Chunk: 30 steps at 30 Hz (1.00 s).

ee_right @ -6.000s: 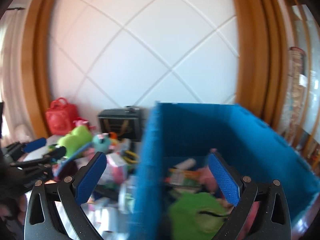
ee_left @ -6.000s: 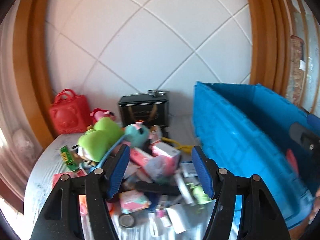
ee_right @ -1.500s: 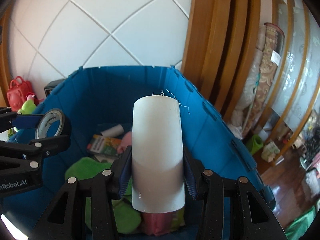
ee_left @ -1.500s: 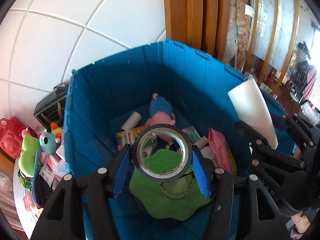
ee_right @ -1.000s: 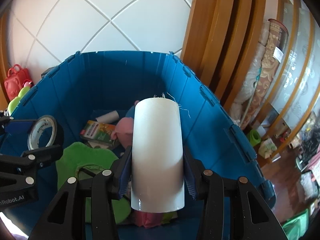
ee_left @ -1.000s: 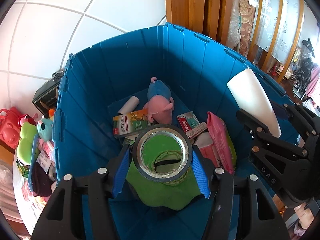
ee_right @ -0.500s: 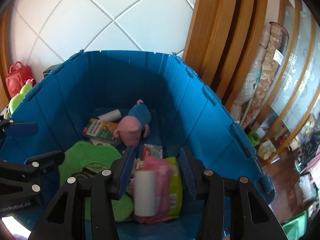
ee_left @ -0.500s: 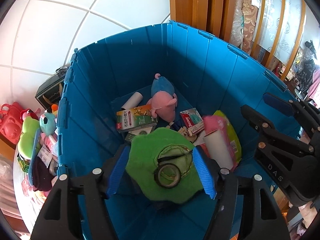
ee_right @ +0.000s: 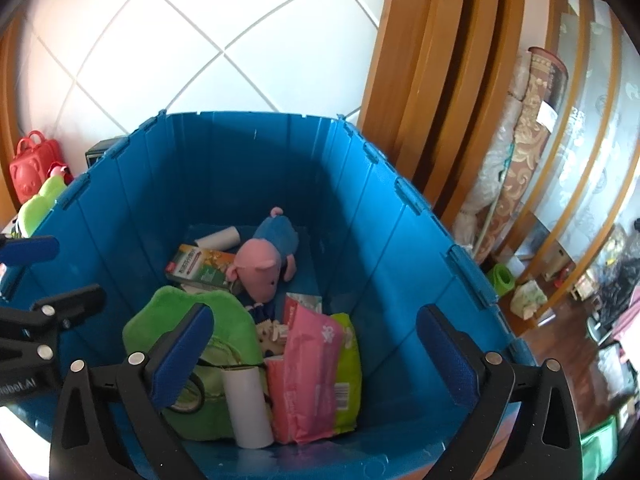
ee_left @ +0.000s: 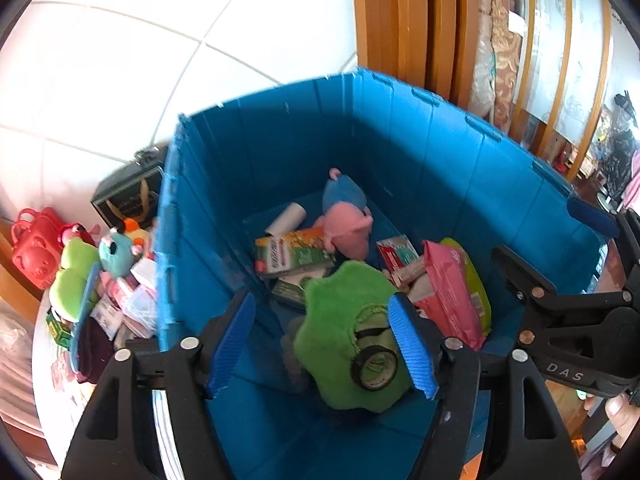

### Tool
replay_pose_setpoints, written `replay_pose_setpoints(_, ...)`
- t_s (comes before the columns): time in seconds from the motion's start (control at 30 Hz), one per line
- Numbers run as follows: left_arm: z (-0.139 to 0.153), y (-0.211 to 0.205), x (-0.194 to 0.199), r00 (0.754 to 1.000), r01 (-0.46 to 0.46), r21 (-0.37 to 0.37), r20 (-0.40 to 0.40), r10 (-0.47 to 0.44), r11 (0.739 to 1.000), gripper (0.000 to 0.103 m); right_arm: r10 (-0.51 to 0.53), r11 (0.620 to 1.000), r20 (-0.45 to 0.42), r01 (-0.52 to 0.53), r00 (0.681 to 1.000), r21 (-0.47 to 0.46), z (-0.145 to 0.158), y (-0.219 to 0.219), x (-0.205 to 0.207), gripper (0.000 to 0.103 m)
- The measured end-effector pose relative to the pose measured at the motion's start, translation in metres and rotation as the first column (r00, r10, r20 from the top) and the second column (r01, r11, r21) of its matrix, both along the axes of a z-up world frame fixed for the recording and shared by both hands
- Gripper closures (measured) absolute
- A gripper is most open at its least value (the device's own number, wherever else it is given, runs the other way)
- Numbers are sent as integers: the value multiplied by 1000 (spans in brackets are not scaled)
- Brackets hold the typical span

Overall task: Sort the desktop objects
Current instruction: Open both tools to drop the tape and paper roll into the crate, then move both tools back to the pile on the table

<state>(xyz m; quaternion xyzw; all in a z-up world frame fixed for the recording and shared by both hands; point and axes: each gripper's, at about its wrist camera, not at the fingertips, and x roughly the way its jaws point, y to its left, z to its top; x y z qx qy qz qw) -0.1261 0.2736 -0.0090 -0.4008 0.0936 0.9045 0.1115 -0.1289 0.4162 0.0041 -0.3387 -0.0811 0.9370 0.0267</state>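
The tape roll (ee_left: 375, 364) lies on the green plush (ee_left: 344, 332) near the front of the blue crate (ee_left: 280, 152), and the white roll (ee_right: 248, 408) rests just beside it, leaning against the plush and touching the pink packet (ee_right: 308, 376). Both are down in the crate, clear of my pads.

My left gripper (ee_left: 320, 344) hangs over the crate with its jaws apart; they have just been opening, and nothing is pressed between them, the tape roll showing well below. My right gripper (ee_right: 312, 356) stands at its widest, its jaws having just sprung apart, with the white roll lying loose beneath them.

Further in, a pink and blue stuffed pig (ee_right: 266, 258) lies toward the back wall, beside a green and orange box (ee_right: 200, 266) and a smaller white tube (ee_right: 220, 238). A yellow-green packet (ee_right: 350, 368) sits under the pink one's right edge.

Outside the crate to the left, more toys remain piled on the table (ee_left: 44, 344): a green plush (ee_left: 74, 276), a teal one (ee_left: 118, 250), a red bag (ee_left: 34, 246), and what may be a dark box (ee_left: 128, 196) behind, though that corner is blurred.
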Motion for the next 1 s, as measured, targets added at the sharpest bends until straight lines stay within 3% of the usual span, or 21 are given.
replay_pose_setpoints(0.3, 14, -50, 10, 992, -73, 55, -95, 78, 996, 32, 24, 999, -42, -26, 999, -46, 10, -20, 9, 0)
replay_pose_setpoints(0.43, 17, -81, 12, 989, -101, 85, -99, 109, 991, 32, 63, 995, -83, -69, 994, -68, 22, -43, 16, 0)
replay_pose_setpoints(0.8, 16, -191, 23, 964, -215, 110, -138, 229, 970, 32, 193, 976, -210, -210, 958, -59, 60, -147, 33, 0)
replay_pose_setpoints(1.0, 7, -256, 28, 946, -279, 125, -132, 295, 952, 32, 278, 955, -236, -294, 931, -35, 69, -214, 44, 0)
